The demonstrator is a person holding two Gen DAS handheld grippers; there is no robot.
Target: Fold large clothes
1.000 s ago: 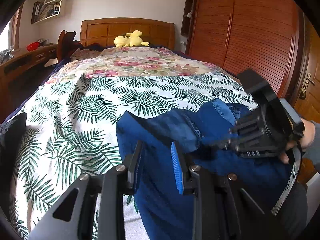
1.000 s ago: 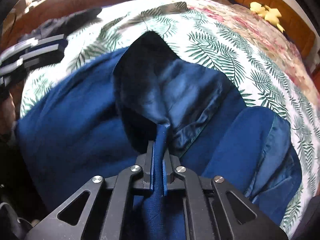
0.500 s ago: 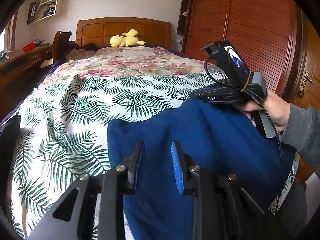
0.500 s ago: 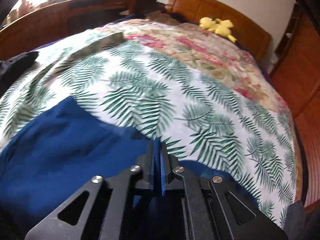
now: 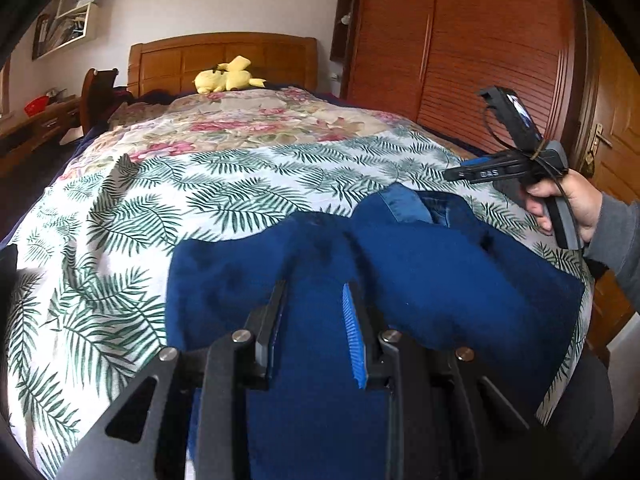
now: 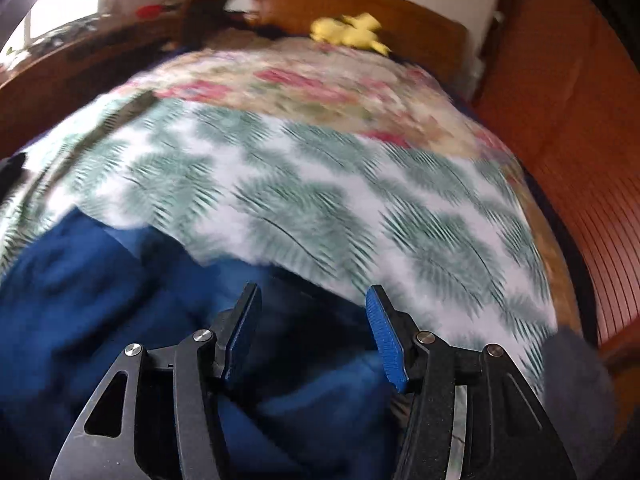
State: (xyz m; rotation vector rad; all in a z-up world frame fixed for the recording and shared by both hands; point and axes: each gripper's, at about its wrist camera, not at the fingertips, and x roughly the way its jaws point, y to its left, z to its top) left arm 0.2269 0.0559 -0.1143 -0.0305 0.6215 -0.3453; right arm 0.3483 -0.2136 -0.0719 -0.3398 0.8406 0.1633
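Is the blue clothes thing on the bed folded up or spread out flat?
Folded over, not neatly: the blue garment lies doubled and bunched on the leaf-print bedspread, its collar showing at the top.

Beyond the blue garment (image 5: 400, 280), the leaf-print bedspread (image 5: 240, 184) lies bare up to the yellow plush toy (image 5: 226, 78); the wardrobe (image 5: 480, 52) crowds its right side.
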